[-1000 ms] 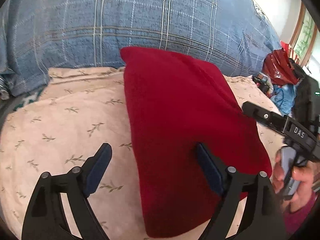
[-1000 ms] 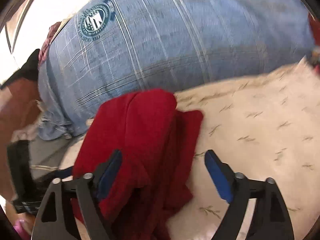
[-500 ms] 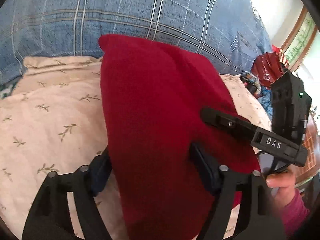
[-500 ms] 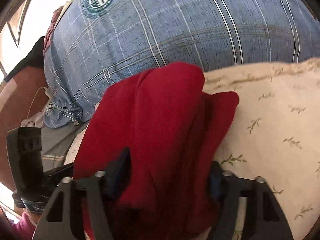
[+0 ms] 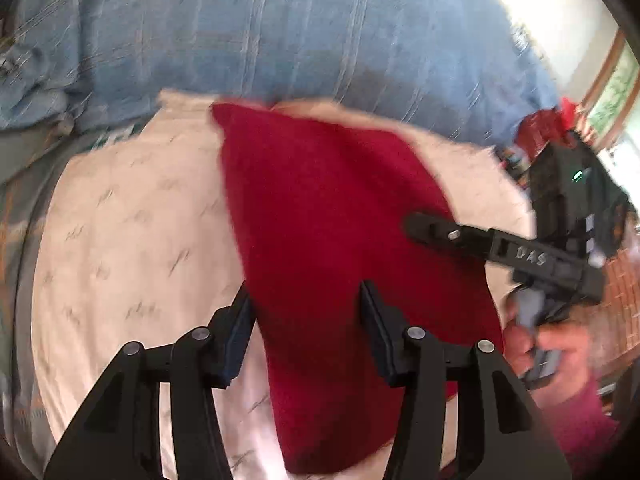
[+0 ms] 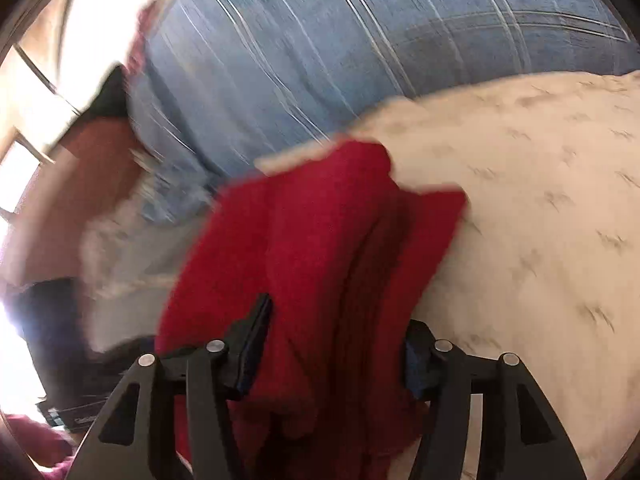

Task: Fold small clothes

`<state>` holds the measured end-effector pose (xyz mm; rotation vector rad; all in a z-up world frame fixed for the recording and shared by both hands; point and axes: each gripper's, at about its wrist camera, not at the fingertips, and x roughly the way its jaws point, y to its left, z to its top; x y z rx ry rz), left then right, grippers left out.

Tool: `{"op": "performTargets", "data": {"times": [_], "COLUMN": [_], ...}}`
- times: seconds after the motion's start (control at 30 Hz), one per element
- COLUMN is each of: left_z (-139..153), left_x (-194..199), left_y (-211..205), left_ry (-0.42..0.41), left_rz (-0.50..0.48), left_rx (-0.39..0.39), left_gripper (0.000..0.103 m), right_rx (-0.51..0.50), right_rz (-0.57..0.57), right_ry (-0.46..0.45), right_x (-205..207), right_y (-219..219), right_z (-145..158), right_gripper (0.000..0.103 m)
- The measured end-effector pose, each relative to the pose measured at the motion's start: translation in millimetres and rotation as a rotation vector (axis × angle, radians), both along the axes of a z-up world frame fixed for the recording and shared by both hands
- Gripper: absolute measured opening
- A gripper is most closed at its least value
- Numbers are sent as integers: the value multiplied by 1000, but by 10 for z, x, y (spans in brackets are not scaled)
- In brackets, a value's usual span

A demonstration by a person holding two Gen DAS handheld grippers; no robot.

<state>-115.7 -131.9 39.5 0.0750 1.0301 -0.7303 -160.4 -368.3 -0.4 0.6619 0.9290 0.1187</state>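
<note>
Mid-fold: red garment on cream sheet. Left gripper and right gripper part-open, fingers straddling near hem, grip unconfirmed. Next, probably: close, carry hem over.

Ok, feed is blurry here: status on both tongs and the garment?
Left tongs and right tongs both astride the red garment, grip unconfirmed. Garment lies on the cream sheet. Nothing blocking.

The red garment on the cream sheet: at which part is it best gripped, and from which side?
Grip the red garment at its near end, coming from the near side, probably. It lies long and narrow on the cream sheet, and the left gripper already straddles it there.
</note>
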Motion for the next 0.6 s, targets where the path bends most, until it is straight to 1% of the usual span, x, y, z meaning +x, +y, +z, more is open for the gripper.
{"op": "performTargets", "data": {"times": [0.03, 0.07, 0.1, 0.13, 0.17, 0.2, 0.23, 0.3, 0.33, 0.4, 0.47, 0.53, 0.6], "left_z": [-94, -119, -120, -101, -89, -76, -76, -49, -37, -7, 32, 75, 98], "left_x": [-30, -54, -79, -109, -123, -135, -128, -129, -135, -158, -213, -258, -265], "left_y": [27, 54, 72, 75, 66, 53, 52, 52, 56, 88, 118, 169, 206], "left_ry": [3, -5, -21, -54, -77, -107, -123, -150, -155, -187, -242, -287, -312], "left_rz": [11, 22, 33, 47, 53, 64, 72, 88, 94, 119, 148, 158, 169], "left_rx": [15, 4, -3, 7, 15, 26, 32, 45, 46, 51, 67, 86, 103], "left_gripper": [53, 54, 59, 63, 66, 71, 73, 73, 73, 73, 74, 74, 74], "right_rx": [-46, -62, -82, -121, -167, -213, -276, -342, -360, -407, -459, -477, -477], "right_rz": [-17, -40, -66, -94, -95, -60, 12, 82, 100, 131, 119, 92, 76], "right_ry": [0, -20, -38, -59, -87, -114, -142, -173, -173, -146, -77, -12, -13], "right_x": [-99, -199, -295, -391, -463, -498, -512, -496, -471, -380, -311, -299, -337], "right_y": [5, -9, -19, -18, 13, 86, 230, 435, 508, 623, 655, 615, 593], "right_z": [34, 101, 185, 293, 424, 547, 689, 817, 833, 762, 582, 360, 269], "right_gripper": [62, 63, 63, 63, 63, 58, 50, 43, 39, 30, 30, 30, 30]}}
